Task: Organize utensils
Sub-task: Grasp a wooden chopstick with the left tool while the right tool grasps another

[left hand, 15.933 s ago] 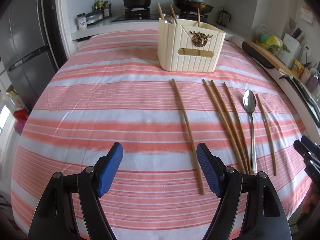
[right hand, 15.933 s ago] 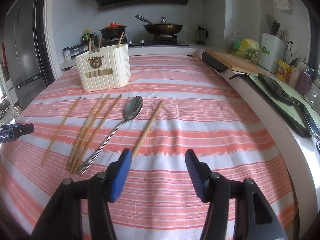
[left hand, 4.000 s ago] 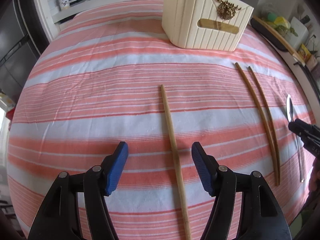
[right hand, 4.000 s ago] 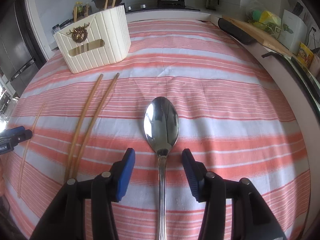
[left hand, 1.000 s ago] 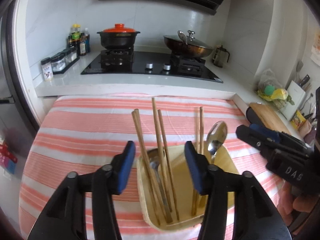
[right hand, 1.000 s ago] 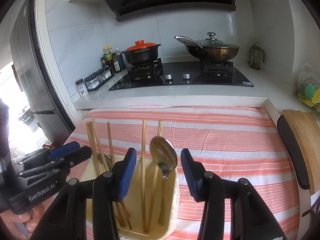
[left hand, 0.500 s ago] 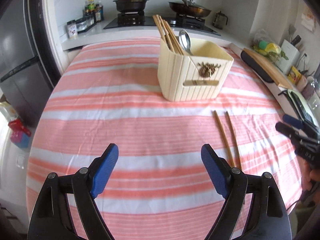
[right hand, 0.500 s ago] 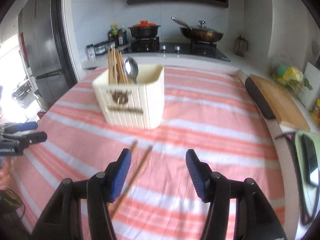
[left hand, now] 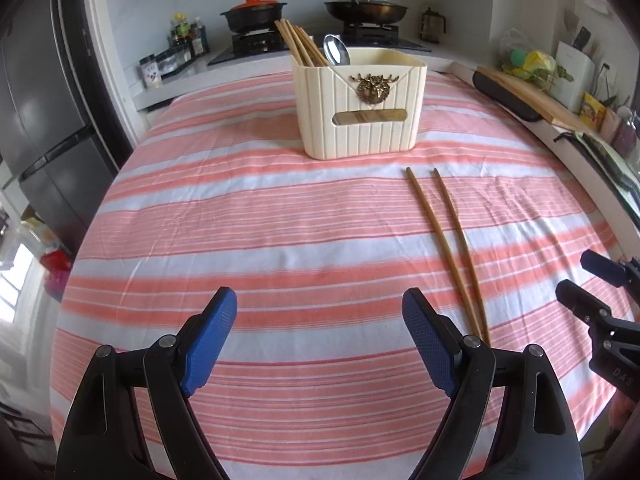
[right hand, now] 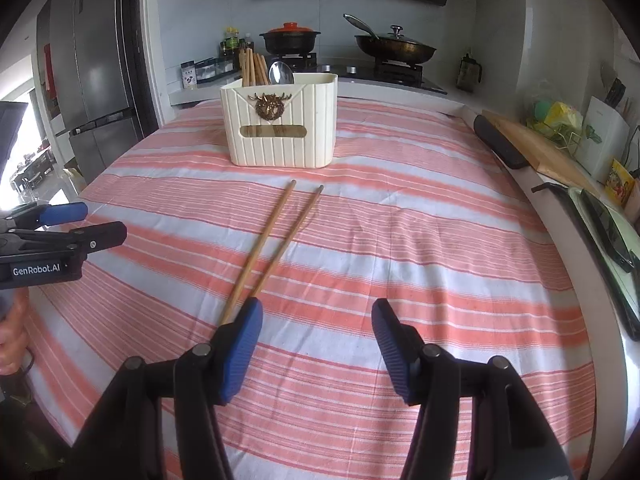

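Left wrist view: we had the left gripper (left hand: pixel 318 316) spread wide, nothing in it, above the near edge of the striped tablecloth (left hand: pixel 240 220). Right gripper (right hand: pixel 316 320) was likewise released and empty. Two loose chopsticks (left hand: pixel 444 236) lay side by side on the cloth toward its right edge, apart from both tools. Cream utensil holder (left hand: pixel 360 104) stood near the far edge, holding a spoon (left hand: pixel 336 51) and bundled chopsticks (left hand: pixel 298 46) in its left part.
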